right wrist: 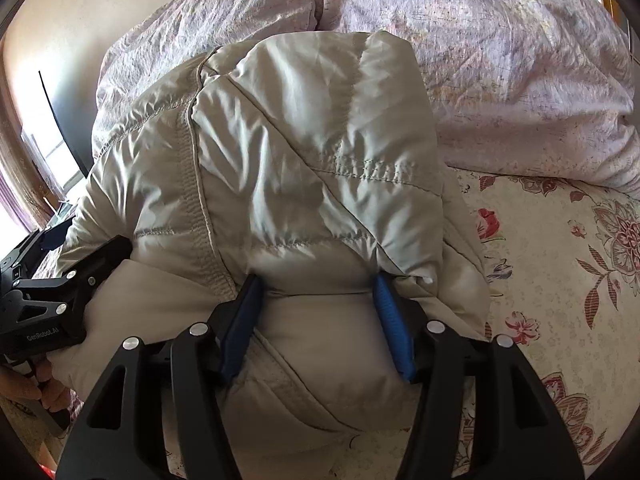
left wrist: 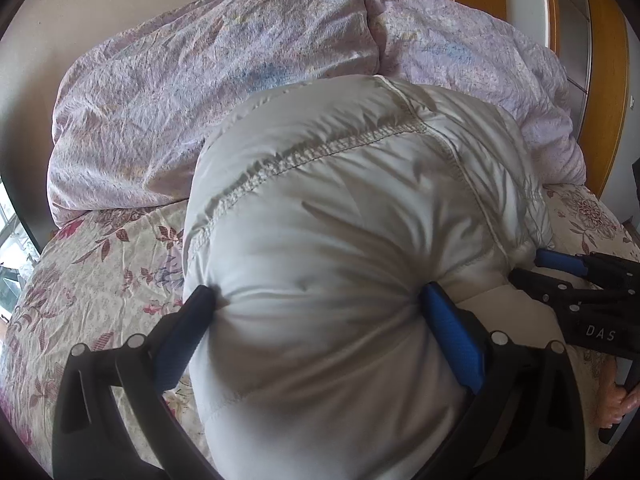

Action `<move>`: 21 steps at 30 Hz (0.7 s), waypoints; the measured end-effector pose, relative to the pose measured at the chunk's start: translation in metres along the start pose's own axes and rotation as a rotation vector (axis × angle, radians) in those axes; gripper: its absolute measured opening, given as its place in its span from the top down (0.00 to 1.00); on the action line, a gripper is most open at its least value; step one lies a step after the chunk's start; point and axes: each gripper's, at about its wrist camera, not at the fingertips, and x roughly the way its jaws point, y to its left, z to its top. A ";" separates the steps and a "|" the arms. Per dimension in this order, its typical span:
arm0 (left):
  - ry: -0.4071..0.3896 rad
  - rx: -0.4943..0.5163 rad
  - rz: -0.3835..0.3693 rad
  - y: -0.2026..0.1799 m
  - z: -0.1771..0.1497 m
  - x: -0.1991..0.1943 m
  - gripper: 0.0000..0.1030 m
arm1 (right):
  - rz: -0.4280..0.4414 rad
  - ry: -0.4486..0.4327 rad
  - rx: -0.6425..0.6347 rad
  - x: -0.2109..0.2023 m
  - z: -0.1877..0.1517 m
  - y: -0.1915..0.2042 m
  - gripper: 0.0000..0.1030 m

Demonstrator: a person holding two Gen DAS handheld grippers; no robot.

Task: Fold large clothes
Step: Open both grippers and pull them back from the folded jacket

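Folding is partway done, it seems. The puffy coat point(left wrist: 340, 240) lies bunched on the flowery bed sheet point(left wrist: 100, 264), just in front of the purple quilt point(left wrist: 200, 92). The left gripper point(left wrist: 320, 300) has its jaws squeezed on a thick fold of the coat. The right gripper point(right wrist: 316, 284) pinches another fold the same way. Both sit side by side at the near edge. Next, I think the 2 grippers should lift together and lay that edge over, flat and even.
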 end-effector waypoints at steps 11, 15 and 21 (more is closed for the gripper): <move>-0.061 -0.068 -0.037 0.024 -0.008 -0.068 0.02 | -0.089 -0.084 0.050 -0.076 -0.012 0.013 0.01; -0.088 -0.087 -0.030 0.031 -0.022 -0.098 0.02 | -0.058 -0.128 0.089 -0.102 -0.026 0.009 0.01; -0.092 -0.129 -0.006 0.037 -0.046 -0.131 0.02 | -0.014 -0.134 0.195 -0.127 -0.051 0.002 0.01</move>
